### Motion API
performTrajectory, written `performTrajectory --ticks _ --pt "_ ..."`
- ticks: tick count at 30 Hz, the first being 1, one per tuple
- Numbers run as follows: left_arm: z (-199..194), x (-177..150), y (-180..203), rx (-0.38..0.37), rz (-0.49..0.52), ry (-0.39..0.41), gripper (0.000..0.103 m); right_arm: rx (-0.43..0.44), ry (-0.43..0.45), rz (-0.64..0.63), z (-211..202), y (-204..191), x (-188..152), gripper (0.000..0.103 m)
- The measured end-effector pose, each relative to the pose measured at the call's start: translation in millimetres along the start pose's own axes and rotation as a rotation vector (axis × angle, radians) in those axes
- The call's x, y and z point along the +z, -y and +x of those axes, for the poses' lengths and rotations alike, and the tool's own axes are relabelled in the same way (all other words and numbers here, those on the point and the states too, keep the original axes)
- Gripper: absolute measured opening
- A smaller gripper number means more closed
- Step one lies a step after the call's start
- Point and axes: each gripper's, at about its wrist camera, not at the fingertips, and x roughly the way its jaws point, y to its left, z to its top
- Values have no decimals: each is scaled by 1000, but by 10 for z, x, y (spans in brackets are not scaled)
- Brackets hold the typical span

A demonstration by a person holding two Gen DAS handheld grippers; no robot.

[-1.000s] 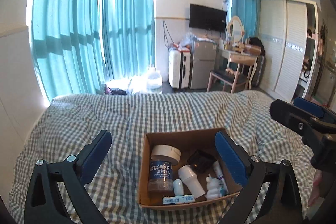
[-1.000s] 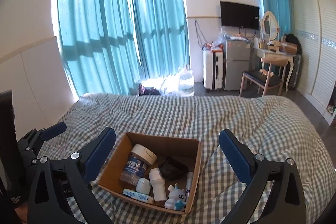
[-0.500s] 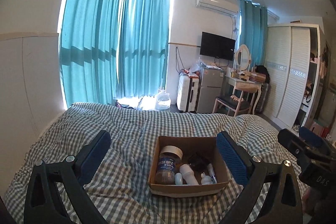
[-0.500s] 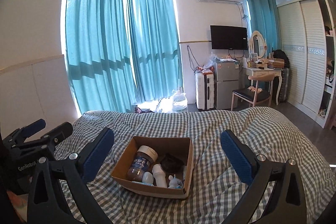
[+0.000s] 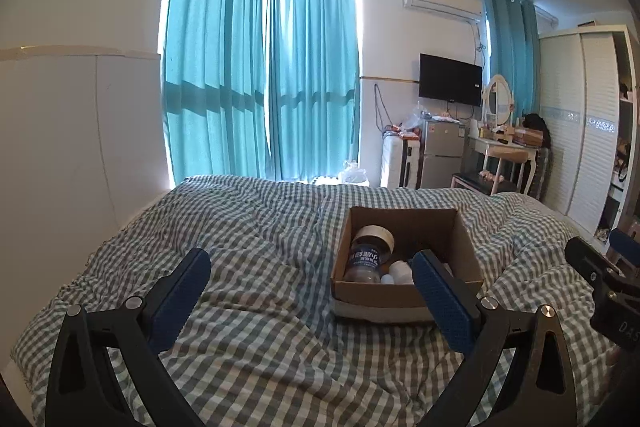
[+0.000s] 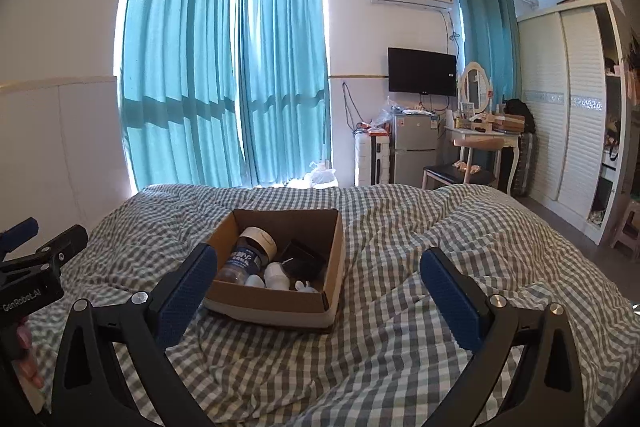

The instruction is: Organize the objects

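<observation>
Nearest the cameras, the left tongs (image 5: 308,277) and the right tongs (image 6: 320,277) are both hanging wide apart with nothing between their blue pads, each hovering above the checked blanket (image 6: 400,327) of the bed and aiming forward rather than down. Just beyond them the cardboard box (image 6: 276,301) is sitting on that blanket; it is lying ahead and to the right of the left tongs and ahead and to the left of the right tongs, so it is sitting roughly between the two. Inside it a jar with a tan lid (image 6: 250,251) is leaning on its side, a white bottle (image 6: 277,273) is lying just beside it, and a dark pouch-like thing (image 6: 302,259) is resting toward the far right corner; the other small white pieces are too low behind the front wall to make out. Judging from this, nothing is being gripped yet, and the work seems to be at the stage of lining up on the box. The next move is probably calling for one pair of tongs to tip downward over the front wall and close on a single item, most likely the jar, which is standing clear on top. Farther off, teal curtains (image 5: 260,75) are hanging across the window.
</observation>
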Motion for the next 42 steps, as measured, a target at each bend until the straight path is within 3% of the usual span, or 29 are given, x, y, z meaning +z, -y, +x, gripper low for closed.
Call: performTrajectory --ticks 5,18,42 --pt "25 -138 22 0 24 -6 103 -50 6 -107 -27 -127 -261 102" --pt "7 -220 35 -41 45 -6 103 -39 -80 -23 145 11 -332 102" --pt "0 -251 29 -64 50 -18 103 -54 -87 -24 156 -16 -328 102"
